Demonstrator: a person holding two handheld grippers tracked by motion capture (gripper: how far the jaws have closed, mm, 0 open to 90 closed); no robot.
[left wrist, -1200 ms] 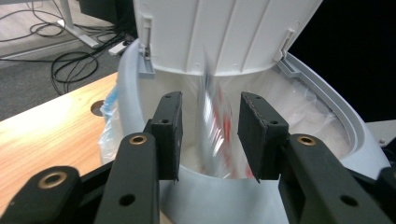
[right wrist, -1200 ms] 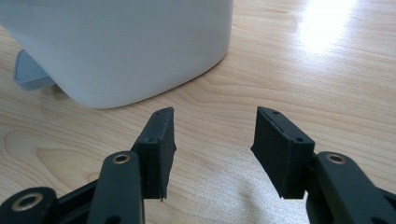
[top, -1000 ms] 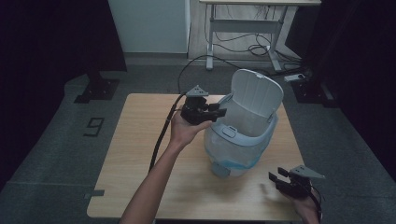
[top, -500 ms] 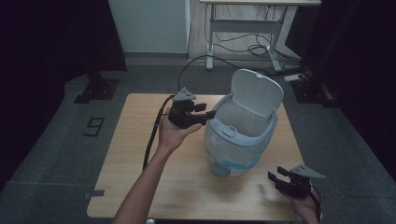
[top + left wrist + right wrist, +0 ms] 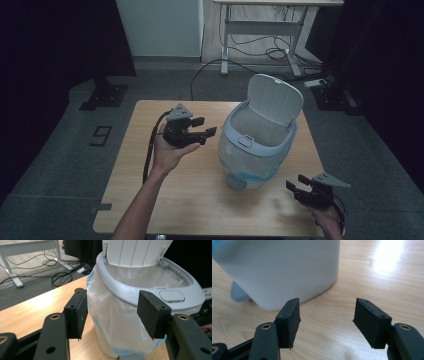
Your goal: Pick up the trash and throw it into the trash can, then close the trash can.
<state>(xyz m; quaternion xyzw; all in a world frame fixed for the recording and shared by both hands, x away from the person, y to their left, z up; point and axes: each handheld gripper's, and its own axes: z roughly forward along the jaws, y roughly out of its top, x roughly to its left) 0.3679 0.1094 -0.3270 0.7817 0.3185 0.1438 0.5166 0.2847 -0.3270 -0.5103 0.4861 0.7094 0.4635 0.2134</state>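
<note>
— Where is the pedal bin [image 5: 257, 145], and why is its lid [image 5: 274, 98] up?

— Right of centre on the wooden table [image 5: 200, 200]; the raised lid exposes the bag liner [image 5: 117, 315] folded over the rim.

— And the grippers?

— The left gripper [image 5: 197, 130], jaws wide and just opening, empty, hangs beside the bin. The right gripper [image 5: 300, 187], equally wide and empty, waits low near its base.
</note>
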